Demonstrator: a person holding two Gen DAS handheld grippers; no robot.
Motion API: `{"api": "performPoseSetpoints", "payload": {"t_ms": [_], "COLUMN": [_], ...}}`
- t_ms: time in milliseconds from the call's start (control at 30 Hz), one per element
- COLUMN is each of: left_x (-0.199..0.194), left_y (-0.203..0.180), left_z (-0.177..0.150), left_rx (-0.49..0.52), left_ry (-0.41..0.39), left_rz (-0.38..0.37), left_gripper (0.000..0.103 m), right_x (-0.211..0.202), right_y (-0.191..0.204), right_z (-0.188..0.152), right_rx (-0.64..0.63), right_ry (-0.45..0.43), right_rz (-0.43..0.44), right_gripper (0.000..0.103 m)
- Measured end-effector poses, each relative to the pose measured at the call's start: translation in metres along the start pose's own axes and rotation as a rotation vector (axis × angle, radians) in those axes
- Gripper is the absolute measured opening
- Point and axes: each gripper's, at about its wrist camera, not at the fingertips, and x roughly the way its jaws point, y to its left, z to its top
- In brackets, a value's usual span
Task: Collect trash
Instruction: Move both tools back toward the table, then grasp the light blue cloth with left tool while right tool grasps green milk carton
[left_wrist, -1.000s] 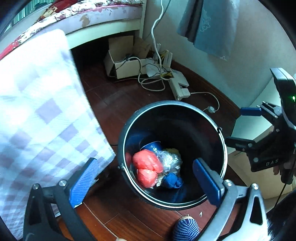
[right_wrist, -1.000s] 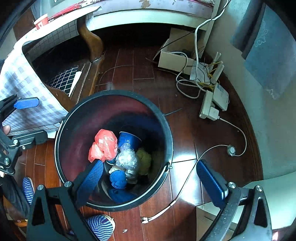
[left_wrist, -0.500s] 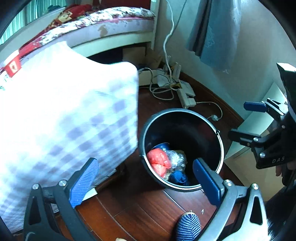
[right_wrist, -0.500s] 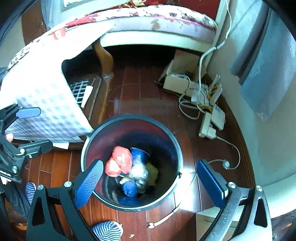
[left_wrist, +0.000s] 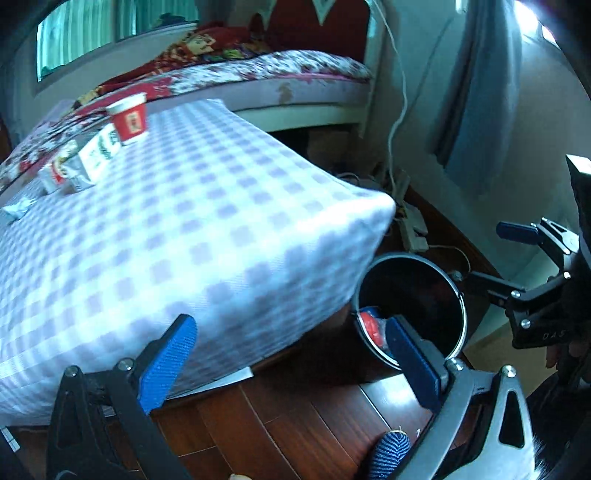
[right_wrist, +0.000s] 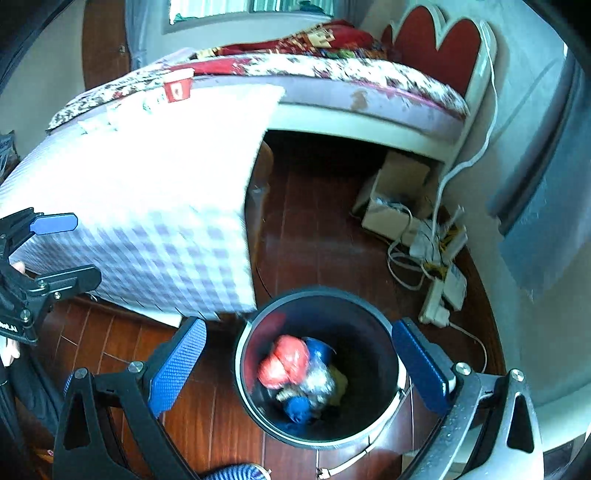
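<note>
Below, trash bin (right_wrist: 317, 369) between open, empty right hand-held gripper (right_wrist: 299, 365) fingers, left likewise open.

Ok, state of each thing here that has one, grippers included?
left gripper: open, empty.
right gripper: open, empty, above the bin.
trash bin: upright, no lid, partly filled with trash.
red bag: crumpled, inside the bin.
red paper cup: upright on the checkered table.
cartons: on the table beside the cup.
</note>
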Motion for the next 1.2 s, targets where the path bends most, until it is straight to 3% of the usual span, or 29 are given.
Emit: {"api": "performPoseSetpoints", "payload": {"t_ms": [233, 533, 800, 1200], "left_x": [-0.026, -0.047, -0.06, -0.041], "left_y": [0.051, 0.145, 0.225, 0.323], "left_z": [0.004, 0.003, 0.007, 0.022], "left_rx": [-0.096, -0.226, -0.329, -0.424], "left_ry": [-0.05, -0.074, -0.077, -0.074], "left_rz": [0.089, 0.217, 0.353, 0.42], "left_gripper": [0.102, 0.102, 0.102, 0.102], "right_x": [-0.005, 0.011, 0.043, 0.124], "right_y": [0.049, 0.134, 0.21, 0.288], "right_z": [0.043, 0.114, 0.195, 0.272], "right_rx": [-0.053, -0.111, -0.109, -0.102], "right_ry": [-0.056, -0.089, -0.102, -0.053], "right_rz": [0.045, 0.096, 0.102, 0.183], "right_gripper": [0.102, 0.102, 0.102, 0.102]}}
